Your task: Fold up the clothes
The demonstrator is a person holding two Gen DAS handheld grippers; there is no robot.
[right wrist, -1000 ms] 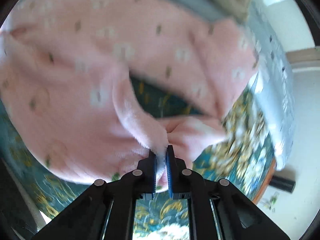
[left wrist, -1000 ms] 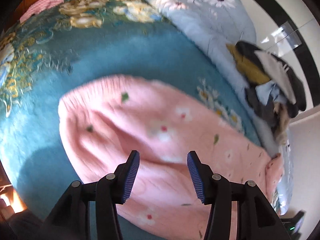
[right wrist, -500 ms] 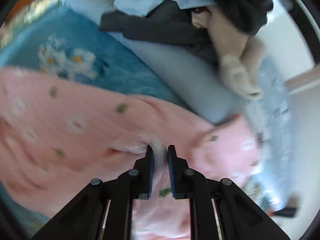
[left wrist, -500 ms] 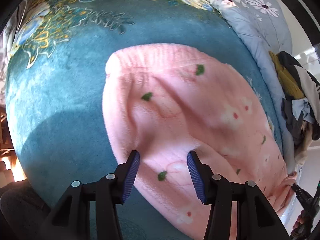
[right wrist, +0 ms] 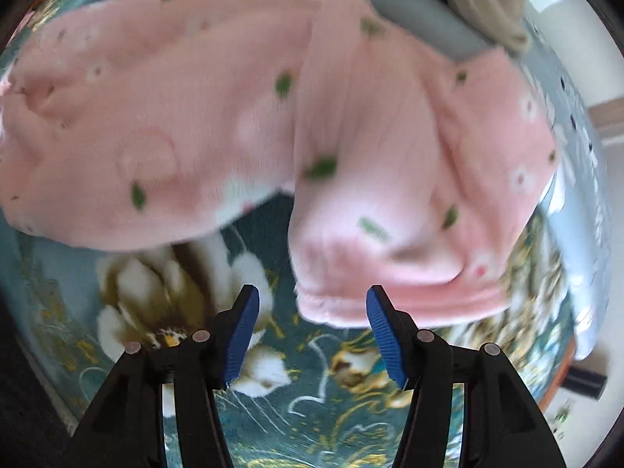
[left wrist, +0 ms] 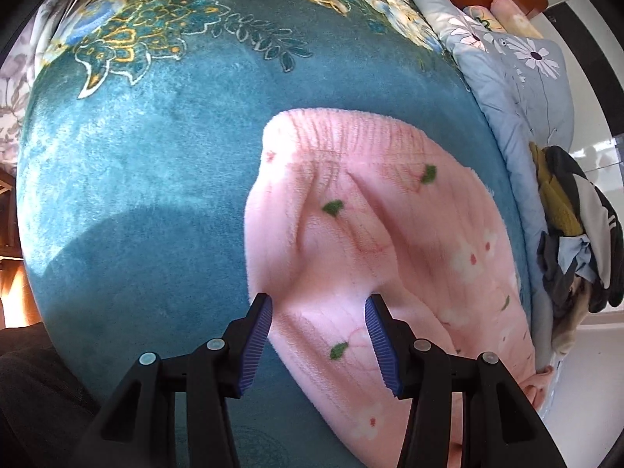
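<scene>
Pink fleece pants (left wrist: 370, 234) with small green leaves and white flowers lie on the teal floral blanket (left wrist: 136, 156), ribbed waistband (left wrist: 343, 132) toward the far side. My left gripper (left wrist: 318, 335) hovers open over the pants' near edge, fabric showing below the gap, pads not pressing it. In the right wrist view the pants (right wrist: 156, 117) spread across the top, with one leg (right wrist: 390, 195) folded over and its cuff (right wrist: 390, 292) lying just beyond the fingertips. My right gripper (right wrist: 310, 331) points down, its jaws opening, and the cuff lies free of the pads.
A light blue flowered quilt (left wrist: 518, 78) runs along the right side of the bed, with a pile of dark, yellow and white clothes (left wrist: 573, 241) on it. A beige garment (right wrist: 487, 0) shows at the top right. The bed's edge and pale floor (right wrist: 585, 409) lie to the right.
The right gripper, shut on a pink fold before, swung it across the pants, then opened and let it drop. The left gripper sank and rolled toward the pants' near edge, still open.
</scene>
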